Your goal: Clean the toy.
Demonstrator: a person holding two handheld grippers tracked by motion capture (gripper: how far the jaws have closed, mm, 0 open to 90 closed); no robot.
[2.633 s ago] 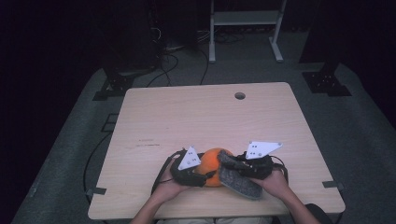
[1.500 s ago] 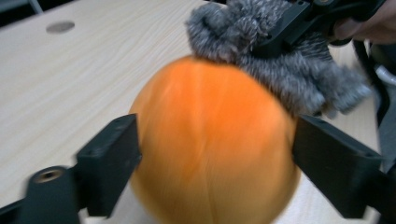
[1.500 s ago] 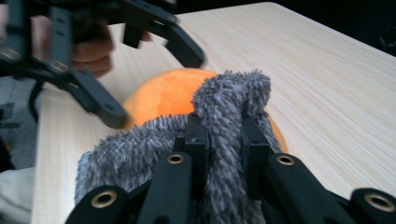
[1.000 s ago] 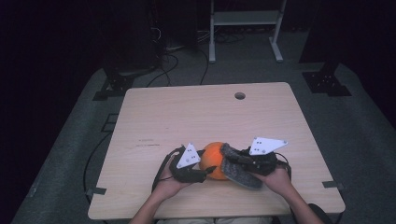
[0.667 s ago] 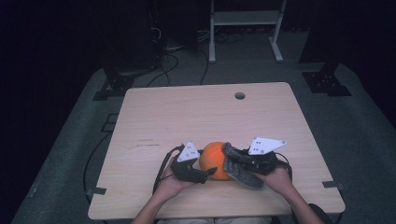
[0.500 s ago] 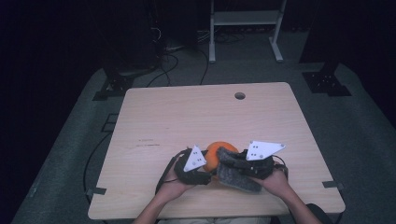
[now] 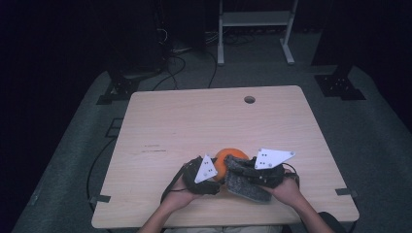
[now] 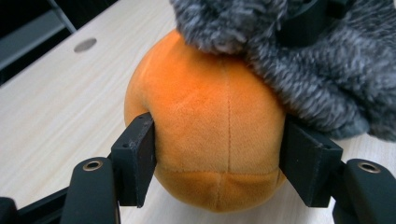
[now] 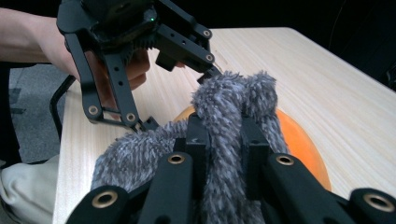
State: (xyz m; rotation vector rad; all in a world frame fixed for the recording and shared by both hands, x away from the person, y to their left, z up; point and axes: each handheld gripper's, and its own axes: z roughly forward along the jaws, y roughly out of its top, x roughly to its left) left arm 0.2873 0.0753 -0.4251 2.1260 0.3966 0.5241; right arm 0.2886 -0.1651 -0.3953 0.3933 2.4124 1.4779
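While both hands work at the near edge of the desk (image 7: 194,116), the items stand as follows:

Orange plush ball: a round soft ball (image 8: 210,135), stitched seams showing, resting on the desk near its near edge, between the two hands; in the high view (image 7: 228,156) it peeks out between the grey plates.

Grey furry cloth: a shaggy grey piece (image 9: 233,116) draped over the ball's top and right side, trailing down to the desk on the near right (image 7: 245,184); it touches the ball along the upper right in the left gripper view (image 8: 299,70).

Left hand-held gripper: (image 8: 219,163) its pads flank the ball's lower half, one at each side and touching or nearly touching the plush; its jaws have just been opening, with the ball between them. The ball shows no dent at the pads.

Right hand-held gripper: (image 9: 224,140) jaws drawn together, clamped on a fold of the grey furry cloth, which rises in a tuft above them.

Desk: pale wood, a round hole (image 7: 249,99) near its far edge.
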